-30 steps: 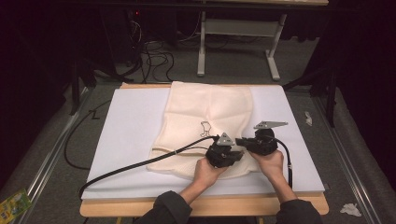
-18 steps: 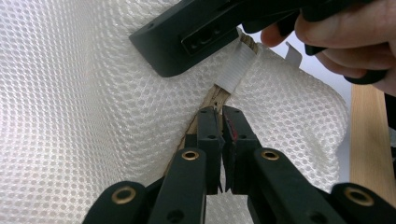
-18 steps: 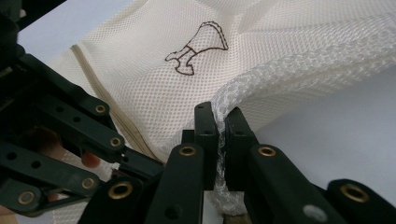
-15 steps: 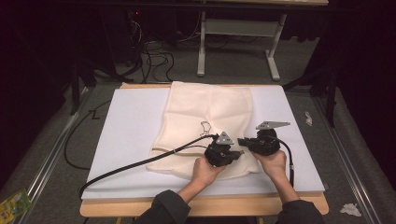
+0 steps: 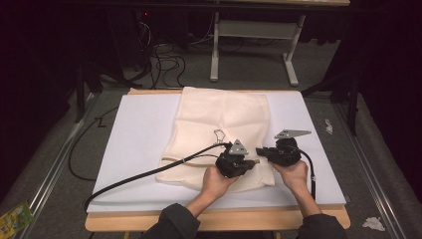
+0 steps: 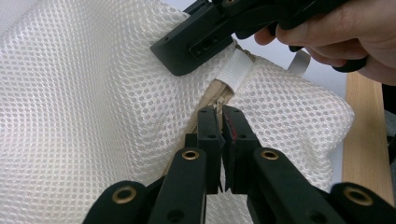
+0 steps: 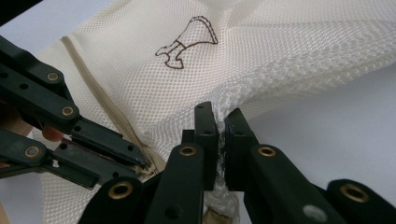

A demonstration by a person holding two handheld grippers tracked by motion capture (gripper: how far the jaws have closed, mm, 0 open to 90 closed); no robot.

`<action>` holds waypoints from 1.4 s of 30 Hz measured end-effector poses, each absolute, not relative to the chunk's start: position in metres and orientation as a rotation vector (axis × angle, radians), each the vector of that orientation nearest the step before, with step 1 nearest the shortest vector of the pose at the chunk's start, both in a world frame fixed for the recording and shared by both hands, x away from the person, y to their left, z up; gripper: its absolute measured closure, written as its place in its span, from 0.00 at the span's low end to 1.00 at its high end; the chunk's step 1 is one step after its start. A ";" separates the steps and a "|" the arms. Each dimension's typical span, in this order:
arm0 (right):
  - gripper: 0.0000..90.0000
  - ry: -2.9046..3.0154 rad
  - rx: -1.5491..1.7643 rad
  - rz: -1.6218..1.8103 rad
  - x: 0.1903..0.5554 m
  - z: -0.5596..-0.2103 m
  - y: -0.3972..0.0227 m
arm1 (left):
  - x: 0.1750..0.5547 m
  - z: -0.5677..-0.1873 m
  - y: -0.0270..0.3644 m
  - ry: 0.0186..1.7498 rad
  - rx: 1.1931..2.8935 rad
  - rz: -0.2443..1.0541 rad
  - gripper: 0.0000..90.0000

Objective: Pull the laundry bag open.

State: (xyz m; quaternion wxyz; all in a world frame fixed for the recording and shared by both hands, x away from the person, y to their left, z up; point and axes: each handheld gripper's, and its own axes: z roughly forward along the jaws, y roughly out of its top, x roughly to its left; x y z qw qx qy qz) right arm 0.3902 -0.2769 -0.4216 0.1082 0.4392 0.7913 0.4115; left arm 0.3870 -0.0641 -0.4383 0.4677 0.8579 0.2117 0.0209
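A cream mesh bag [image 5: 224, 119] lies flat on the white board [image 5: 139, 144], with a zipper [image 7: 95, 93] along its near side and a small brown logo [image 7: 187, 42]. My left gripper [image 6: 222, 116] is shut on the zipper pull at the end of the zipper, beside a white fabric tab [image 6: 236, 70]. My right gripper [image 7: 220, 122] is shut on the bag's mesh edge, bunching it. In the high view, the left gripper [image 5: 253, 162] and right gripper [image 5: 260, 151] meet tip to tip at the bag's near right corner.
The white board covers a wooden table [image 5: 224, 219], whose bare front edge is near the person's sleeves. A black cable [image 5: 144, 174] trails left from the left gripper across the board. Cables and a desk frame [image 5: 259, 50] are on the floor behind.
Both hands have kept their places at the bag's near right corner. The right gripper has edged very slightly to the right. Both stay shut.
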 end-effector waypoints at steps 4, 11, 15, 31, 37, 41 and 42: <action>0.98 2.331 1.270 1.183 0.388 -0.419 -0.276 | 0.388 -0.438 -0.064 0.525 2.107 0.039 0.97; 0.98 2.338 1.266 1.205 0.389 -0.421 -0.279 | 0.387 -0.437 -0.062 0.532 2.122 0.051 0.97; 0.98 2.340 1.258 1.205 0.388 -0.420 -0.279 | 0.386 -0.435 -0.059 0.533 2.129 0.061 0.97; 0.98 2.342 1.264 1.198 0.387 -0.418 -0.283 | 0.386 -0.437 -0.055 0.545 2.142 0.070 0.97; 0.98 2.347 1.263 1.204 0.388 -0.420 -0.283 | 0.388 -0.436 -0.052 0.551 2.143 0.063 0.97; 0.98 2.348 1.262 1.205 0.388 -0.419 -0.283 | 0.387 -0.434 -0.050 0.550 2.133 0.069 0.97; 0.98 2.352 1.260 1.197 0.388 -0.419 -0.282 | 0.387 -0.435 -0.050 0.551 2.133 0.068 0.97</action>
